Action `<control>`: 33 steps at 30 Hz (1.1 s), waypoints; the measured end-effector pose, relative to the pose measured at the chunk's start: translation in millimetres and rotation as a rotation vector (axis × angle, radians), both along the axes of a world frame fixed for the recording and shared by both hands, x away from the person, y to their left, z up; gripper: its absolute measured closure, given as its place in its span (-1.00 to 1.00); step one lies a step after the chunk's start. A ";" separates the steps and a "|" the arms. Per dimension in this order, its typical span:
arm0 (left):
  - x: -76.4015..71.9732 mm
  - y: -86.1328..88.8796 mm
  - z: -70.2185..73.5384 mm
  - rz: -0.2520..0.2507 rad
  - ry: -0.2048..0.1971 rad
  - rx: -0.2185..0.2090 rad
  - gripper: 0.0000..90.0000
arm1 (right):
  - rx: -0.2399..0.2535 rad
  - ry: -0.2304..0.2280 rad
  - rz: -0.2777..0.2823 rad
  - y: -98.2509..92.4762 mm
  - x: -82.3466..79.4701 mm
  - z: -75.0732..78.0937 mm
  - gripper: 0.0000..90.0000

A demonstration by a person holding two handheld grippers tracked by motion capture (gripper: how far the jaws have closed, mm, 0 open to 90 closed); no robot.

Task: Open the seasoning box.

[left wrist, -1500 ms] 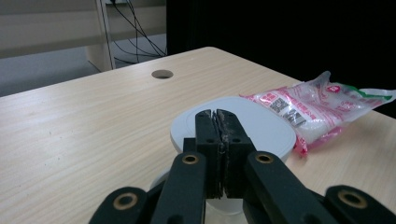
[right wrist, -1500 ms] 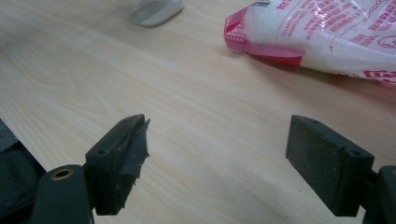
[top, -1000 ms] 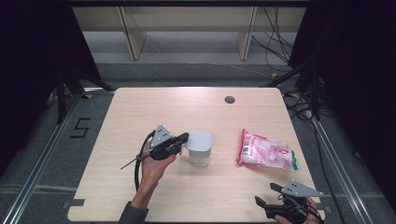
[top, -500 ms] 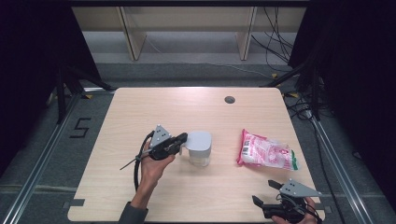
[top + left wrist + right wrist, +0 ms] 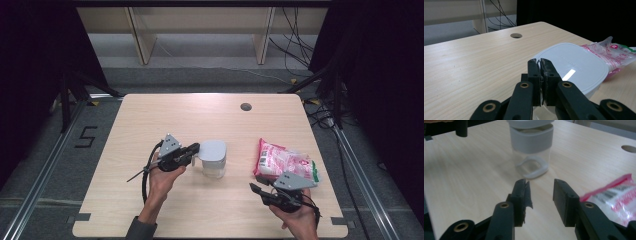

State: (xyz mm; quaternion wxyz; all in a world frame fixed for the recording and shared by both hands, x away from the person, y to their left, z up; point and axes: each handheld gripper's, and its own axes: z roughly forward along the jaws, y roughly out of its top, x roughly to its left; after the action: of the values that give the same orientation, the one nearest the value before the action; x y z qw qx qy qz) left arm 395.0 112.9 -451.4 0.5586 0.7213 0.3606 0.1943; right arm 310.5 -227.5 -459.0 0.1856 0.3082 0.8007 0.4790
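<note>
the clear container (image 5: 214,167) stands upright near the middle of my table (image 5: 150,115), with its white lid (image 5: 213,150) on top and tipped up a little on the left gripper's side, as the right gripper view shows. in the left gripper view my left gripper (image 5: 540,67) has its jaws pinched nearly together on the near rim of that lid, so i read it as clamped on the lid's edge. from above, the left gripper lies level just left of the container, my left hand (image 5: 164,176) under it.

to the right of the container, apart from it, lies a pink snack bag (image 5: 280,161). my right gripper (image 5: 256,189) sits near the front edge, just in front of the bag, pointing left toward the container. its jaws have just been closing, yet a clear gap stands between them with nothing in it; bare table shows through.

a round hole (image 5: 245,106) sits in the tabletop toward the far edge.
</note>
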 end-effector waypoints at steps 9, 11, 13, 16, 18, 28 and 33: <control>-1.4 -0.1 0.1 0.004 0.006 -0.001 0.90 | -0.007 -0.029 0.056 30.3 36.0 5.6 0.91; -1.4 -0.2 0.1 0.005 0.007 -0.004 0.91 | 0.003 -0.023 0.050 33.7 42.2 6.4 0.98; -1.2 0.1 -0.1 0.004 0.006 -0.005 0.90 | 0.004 -0.015 0.060 36.1 48.6 7.2 1.00; -0.9 0.4 -0.3 0.004 0.006 -0.007 0.90 | 0.006 -0.006 0.065 40.1 55.7 8.9 1.00; -1.4 -0.1 -0.7 0.014 0.017 -0.021 0.90 | 0.010 -0.016 0.063 41.8 61.6 8.8 1.00; -1.2 0.9 -1.2 0.018 0.015 -0.015 0.90 | -0.034 -0.011 0.102 60.2 70.1 8.9 1.00; -1.0 2.7 -1.2 0.013 0.005 0.005 0.91 | -0.015 -0.001 0.103 65.1 72.0 11.5 1.00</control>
State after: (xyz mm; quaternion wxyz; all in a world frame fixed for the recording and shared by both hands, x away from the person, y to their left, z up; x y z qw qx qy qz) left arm 394.0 115.6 -452.6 0.5546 0.7208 0.3661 0.1971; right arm 382.5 -162.5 -447.5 0.1635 0.2648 0.8190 0.4820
